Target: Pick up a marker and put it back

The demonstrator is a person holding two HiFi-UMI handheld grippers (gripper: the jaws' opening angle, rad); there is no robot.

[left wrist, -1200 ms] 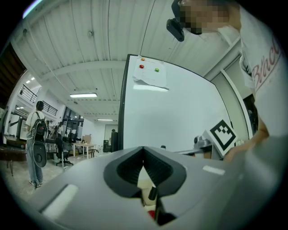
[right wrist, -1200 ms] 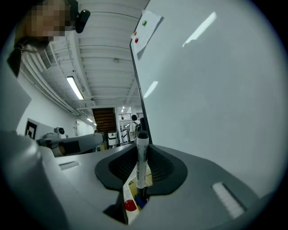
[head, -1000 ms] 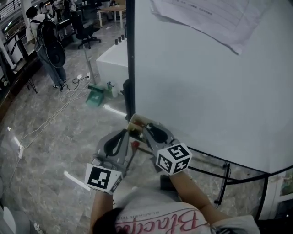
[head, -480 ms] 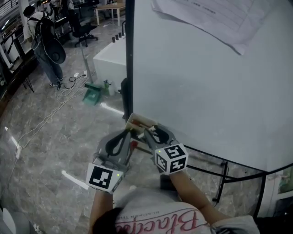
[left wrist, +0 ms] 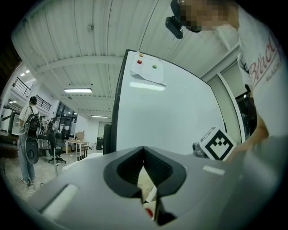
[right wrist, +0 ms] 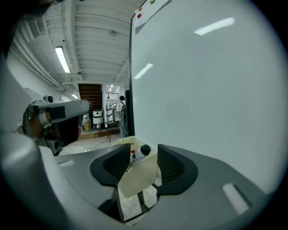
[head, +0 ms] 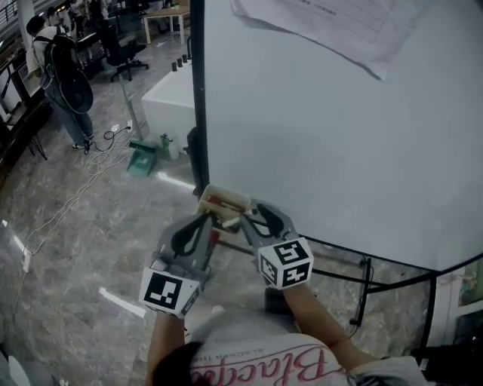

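Note:
A cream marker tray (head: 224, 202) hangs at the lower left corner of the whiteboard (head: 339, 136). In the right gripper view a white marker (right wrist: 140, 153) with a black cap lies in the tray (right wrist: 135, 177), next to something red. My right gripper (right wrist: 141, 164) sits just behind the tray; its jaws are opening and stand apart either side of the tray end, pads clear of the marker. In the head view the right gripper (head: 241, 219) touches the tray's near edge. My left gripper (head: 202, 225) is just left of it, below the tray, jaws together (left wrist: 144, 155) on nothing.
A sheet of paper (head: 317, 22) is pinned at the whiteboard's top. Black stand legs (head: 362, 290) run under the board. On the floor to the left are cables (head: 90, 173), a green object (head: 141, 160) and a white block (head: 167, 105). A person with a backpack (head: 64, 71) stands far left.
The right gripper's jaws have spread apart at the tray. Both grippers stay in about the same place, and the head view has shifted slightly.

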